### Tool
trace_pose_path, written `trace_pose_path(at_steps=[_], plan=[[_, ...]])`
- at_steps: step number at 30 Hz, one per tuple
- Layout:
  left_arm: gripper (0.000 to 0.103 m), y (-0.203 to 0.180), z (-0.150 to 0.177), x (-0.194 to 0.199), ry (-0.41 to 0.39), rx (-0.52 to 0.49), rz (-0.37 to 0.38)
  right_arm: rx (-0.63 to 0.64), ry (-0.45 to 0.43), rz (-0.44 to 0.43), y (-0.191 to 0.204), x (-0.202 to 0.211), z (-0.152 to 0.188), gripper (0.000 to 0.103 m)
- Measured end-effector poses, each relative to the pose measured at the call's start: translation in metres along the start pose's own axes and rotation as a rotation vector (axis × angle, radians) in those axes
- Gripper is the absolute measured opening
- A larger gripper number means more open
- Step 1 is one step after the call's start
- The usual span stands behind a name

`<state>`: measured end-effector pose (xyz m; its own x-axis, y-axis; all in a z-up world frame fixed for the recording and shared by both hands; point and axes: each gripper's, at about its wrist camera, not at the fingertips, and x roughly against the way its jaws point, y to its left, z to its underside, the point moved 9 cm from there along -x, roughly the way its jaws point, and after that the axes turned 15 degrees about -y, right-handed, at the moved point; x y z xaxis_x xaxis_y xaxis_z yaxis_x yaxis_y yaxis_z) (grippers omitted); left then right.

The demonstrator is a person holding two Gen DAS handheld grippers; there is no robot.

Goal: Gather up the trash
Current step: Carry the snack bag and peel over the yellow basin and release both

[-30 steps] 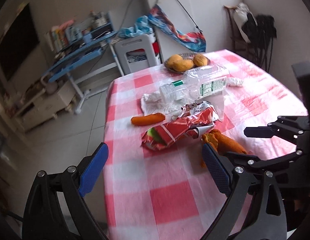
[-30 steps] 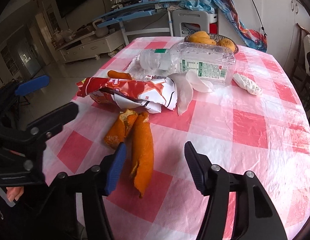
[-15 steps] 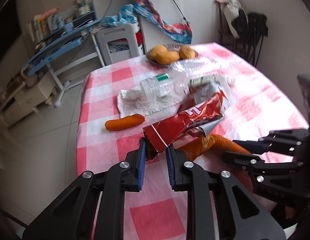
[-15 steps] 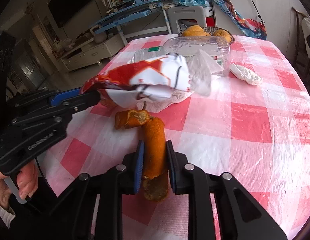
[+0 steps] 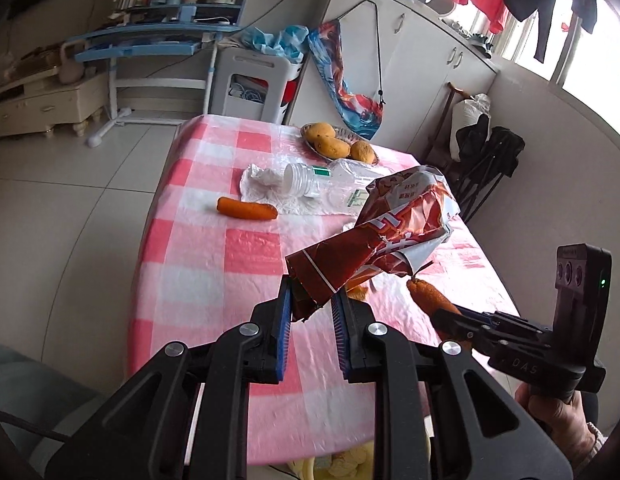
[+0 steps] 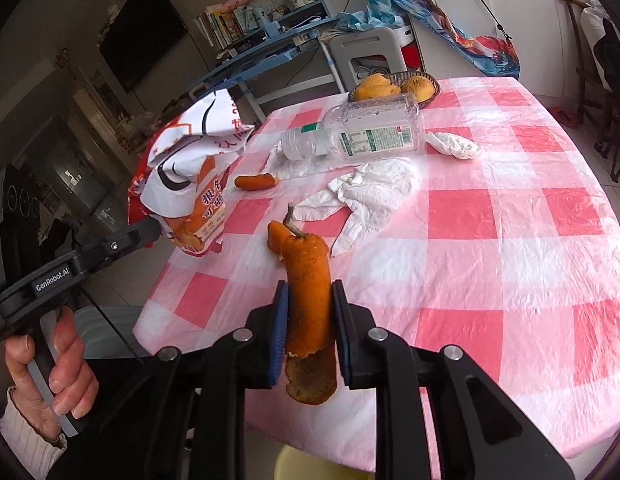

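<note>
Two handheld grippers are raised over a round table (image 6: 510, 240) covered in a pink and white checked cloth, each clamped on a piece of trash. Left gripper (image 5: 310, 324): its blue-padded jaws are pressed together on the torn lower corner of a crumpled red and white snack bag (image 5: 386, 236). From that pinched corner the bag slants up and away to the right, clear of the cloth. Right gripper (image 6: 308, 320): its jaws are closed on an orange fruit peel (image 6: 308, 296), which stands upright between the pads, its stem end rising above the fingertips and its curled end hanging below them.

On the table beyond the grippers lie a small orange carrot-like piece (image 6: 255, 181), an empty clear plastic bottle (image 6: 362, 132) on its side, crumpled white tissues (image 6: 374, 188), and a dish of yellow fruit (image 6: 394, 84) at the far edge. A person's hand (image 6: 54, 356) grips the left tool's handle at the lower left of the right wrist view.
</note>
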<state>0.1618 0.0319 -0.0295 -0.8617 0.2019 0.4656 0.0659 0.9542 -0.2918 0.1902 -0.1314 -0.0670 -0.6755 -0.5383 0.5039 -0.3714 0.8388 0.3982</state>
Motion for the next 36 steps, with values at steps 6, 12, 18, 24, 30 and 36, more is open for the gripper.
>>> trace_pose_path(at_steps=[6, 12, 18, 24, 30, 36], plan=[[0.019, -0.015, 0.024, 0.019, 0.023, -0.045, 0.009, 0.03, 0.043, -0.006, 0.017, 0.033, 0.036, 0.022], [0.019, -0.028, 0.044, 0.035, 0.041, -0.068, 0.029, 0.123, 0.105, 0.047, 0.03, 0.07, 0.084, 0.022], [0.019, -0.042, 0.074, 0.052, 0.074, -0.111, 0.027, 0.119, 0.018, 0.106, 0.026, 0.103, 0.086, 0.05], [0.019, -0.072, 0.115, 0.059, 0.152, -0.246, 0.049, 0.142, -0.316, 0.122, 0.037, 0.154, 0.036, 0.074], [0.031, -0.098, 0.172, 0.054, 0.34, -0.425, 0.104, 0.072, -0.333, 0.155, 0.018, 0.143, 0.03, 0.075], [0.057, -0.109, 0.172, 0.061, 0.319, -0.459, 0.139, -0.03, -0.294, 0.177, -0.003, 0.136, 0.036, 0.077]])
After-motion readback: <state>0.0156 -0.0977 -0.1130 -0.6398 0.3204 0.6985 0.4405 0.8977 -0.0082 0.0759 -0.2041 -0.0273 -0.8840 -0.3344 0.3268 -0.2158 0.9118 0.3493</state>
